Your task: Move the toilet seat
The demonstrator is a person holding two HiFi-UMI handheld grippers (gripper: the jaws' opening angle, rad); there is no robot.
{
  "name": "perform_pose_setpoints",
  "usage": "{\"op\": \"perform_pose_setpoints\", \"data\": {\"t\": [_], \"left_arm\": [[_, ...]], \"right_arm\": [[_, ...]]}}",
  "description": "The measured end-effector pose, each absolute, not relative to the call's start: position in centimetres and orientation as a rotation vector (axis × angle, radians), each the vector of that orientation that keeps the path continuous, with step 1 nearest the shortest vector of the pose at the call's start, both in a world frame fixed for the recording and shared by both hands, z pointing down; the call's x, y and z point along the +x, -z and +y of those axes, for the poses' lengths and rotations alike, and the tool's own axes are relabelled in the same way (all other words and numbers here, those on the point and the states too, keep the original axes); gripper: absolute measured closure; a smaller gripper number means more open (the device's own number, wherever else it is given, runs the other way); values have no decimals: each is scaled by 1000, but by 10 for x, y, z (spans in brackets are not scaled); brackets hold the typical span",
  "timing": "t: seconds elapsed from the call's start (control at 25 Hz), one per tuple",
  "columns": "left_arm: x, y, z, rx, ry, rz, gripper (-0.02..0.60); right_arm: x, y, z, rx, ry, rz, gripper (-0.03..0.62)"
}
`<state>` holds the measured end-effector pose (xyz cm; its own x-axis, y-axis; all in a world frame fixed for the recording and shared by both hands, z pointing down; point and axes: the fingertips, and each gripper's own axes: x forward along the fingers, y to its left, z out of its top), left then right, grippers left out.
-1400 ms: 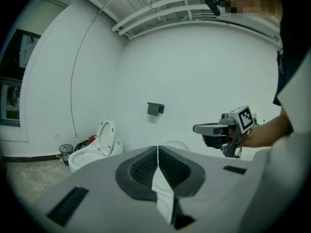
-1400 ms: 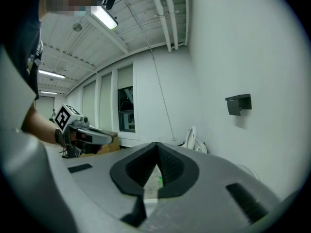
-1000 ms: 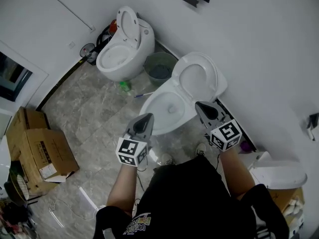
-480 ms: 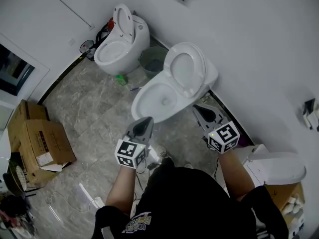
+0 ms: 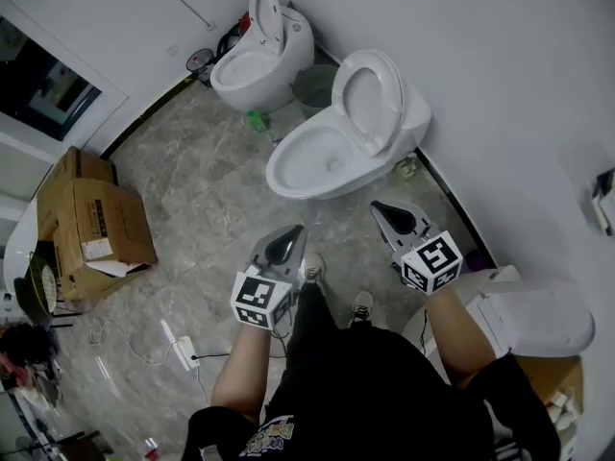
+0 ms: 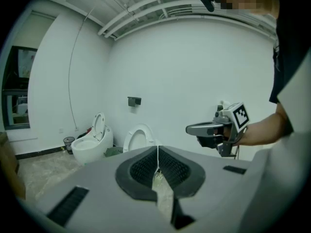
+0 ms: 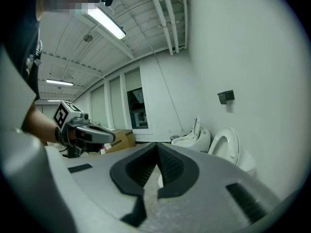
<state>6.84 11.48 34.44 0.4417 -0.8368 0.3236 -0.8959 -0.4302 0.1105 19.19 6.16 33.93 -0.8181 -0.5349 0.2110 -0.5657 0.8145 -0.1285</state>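
Against white wall (image 5: 500, 84), toilet seat (image 5: 370, 99) stands raised, long axis seemingly upright.

Cardboard boxes (image 5: 96, 227) sit on the grey floor (image 5: 192, 190) to your left; a white power strip (image 5: 183, 353) lies nearer you, a green bottle (image 5: 256, 120) near the bin (image 5: 312, 89).
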Motion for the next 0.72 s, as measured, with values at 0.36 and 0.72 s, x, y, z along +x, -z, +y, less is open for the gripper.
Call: {"op": "perform_pose_setpoints", "data": {"t": [0.36,0.72], "left_arm": [[27,-344,190,2347,-288,-1647,572],[-29,-327,240,2383,-204,-1632,572]], "right_arm": [[157,-345,127,783,-275,-2875,591],[102,-330,189,864,-245,-2861,591]]}}
